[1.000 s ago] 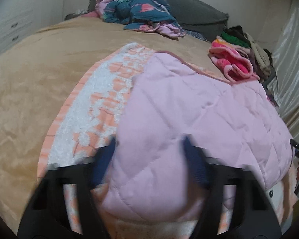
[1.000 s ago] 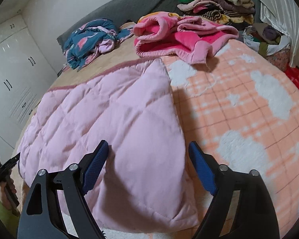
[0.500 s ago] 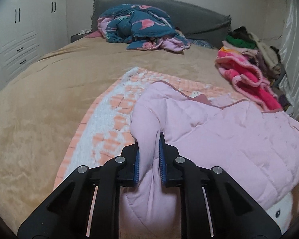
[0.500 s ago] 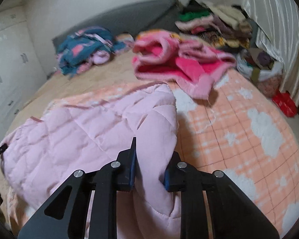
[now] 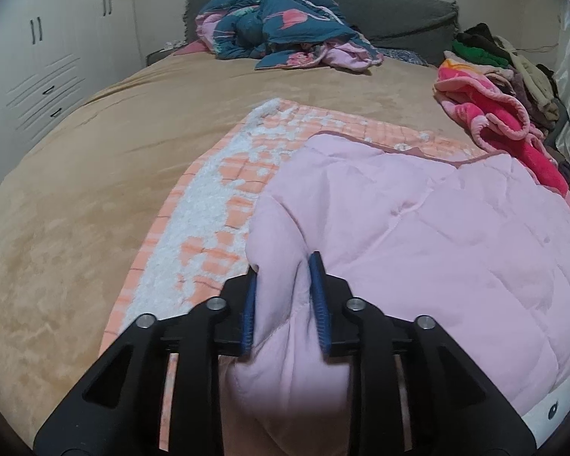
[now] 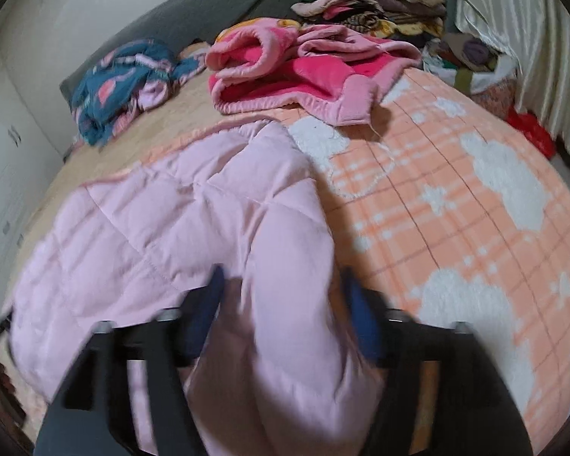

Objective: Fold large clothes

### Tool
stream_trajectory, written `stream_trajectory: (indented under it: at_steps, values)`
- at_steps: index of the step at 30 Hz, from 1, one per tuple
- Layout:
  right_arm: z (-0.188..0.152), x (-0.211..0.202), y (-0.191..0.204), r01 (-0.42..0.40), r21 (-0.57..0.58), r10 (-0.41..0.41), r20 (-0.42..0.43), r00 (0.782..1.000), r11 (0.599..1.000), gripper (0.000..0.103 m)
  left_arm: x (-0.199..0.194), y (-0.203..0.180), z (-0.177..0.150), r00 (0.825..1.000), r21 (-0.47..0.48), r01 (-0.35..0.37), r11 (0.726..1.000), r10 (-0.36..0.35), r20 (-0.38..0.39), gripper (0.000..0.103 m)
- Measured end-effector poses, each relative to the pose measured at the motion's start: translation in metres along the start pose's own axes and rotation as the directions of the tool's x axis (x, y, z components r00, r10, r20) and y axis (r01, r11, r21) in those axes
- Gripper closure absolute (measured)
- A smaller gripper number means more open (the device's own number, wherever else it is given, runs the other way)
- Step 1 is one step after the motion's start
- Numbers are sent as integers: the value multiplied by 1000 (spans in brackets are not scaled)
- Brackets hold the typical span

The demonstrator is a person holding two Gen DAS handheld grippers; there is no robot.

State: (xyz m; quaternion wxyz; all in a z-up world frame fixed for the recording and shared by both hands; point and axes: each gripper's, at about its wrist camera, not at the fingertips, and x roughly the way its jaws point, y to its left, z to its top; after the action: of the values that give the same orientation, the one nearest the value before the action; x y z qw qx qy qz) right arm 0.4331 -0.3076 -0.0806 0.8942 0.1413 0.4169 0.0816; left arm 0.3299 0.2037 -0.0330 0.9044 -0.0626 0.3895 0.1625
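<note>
Left wrist view
Left claw [image 5: 285,296]: its two blue pads pinch a raised fold of the pink quilted garment [image 5: 418,228] — closed on it at the near left corner.
Garment place: spread over the orange checked blanket [image 5: 209,205] on the bed [image 5: 76,190], filling the frame from 3 to 6 o'clock.
Other laundry: a teal printed heap [image 5: 277,26] at 12 o'clock, a hot-pink fleece [image 5: 490,121] at 2 o'clock.

Right wrist view
Right claw [image 6: 281,311]: blurred — pads sit wider apart with padded cloth bulging between; I cannot tell whether it truly grips.
Garment place: the pink quilted garment [image 6: 193,220] lies from centre to 9 o'clock; blanket bare at 3 o'clock.
Handling: judged soft, puffy, light but bulky; the smooth shell may slip.
Where to hold: at stitched hems or corners, not mid-panel.
</note>
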Motion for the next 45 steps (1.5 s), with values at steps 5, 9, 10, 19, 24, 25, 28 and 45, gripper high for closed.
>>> stream_trajectory:
  at_steps: [5,9,10,19,24,25,28,45]
  values:
    - [-15,-37,-6,-70,35,68,53,996,997,14,-18,6,-6,1000,-30,5,1000,-5,2,42]
    - [-33,-57,-9,-95,40,93,57,994,995,11,-33,9,-19,1000,-46,5,999,-5,5,34]
    - [-39,-62,-11,-97,45,94,62,994,994,9,-36,10,-22,1000,-50,3,999,-3,5,32]
    - [-82,-82,-15,-126,77,123,46,991,989,9,-68,28,-59,998,-179,65,982,-65,1,10]
    - [-101,-77,-10,-150,121,147,32,989,981,9,-65,39,-89,979,-337,167,927,-197,-58,10]
    - [-104,-75,-8,-156,134,153,29,988,979,9,-64,39,-93,974,-354,186,916,-220,-58,10]
    - [-106,-67,-1,-157,152,155,23,988,976,9,-59,33,-103,961,-390,232,891,-273,-52,10]
    - [-87,1,-12,-278,373,278,55,959,885,4,5,9,-91,893,-616,361,700,-450,11,8]
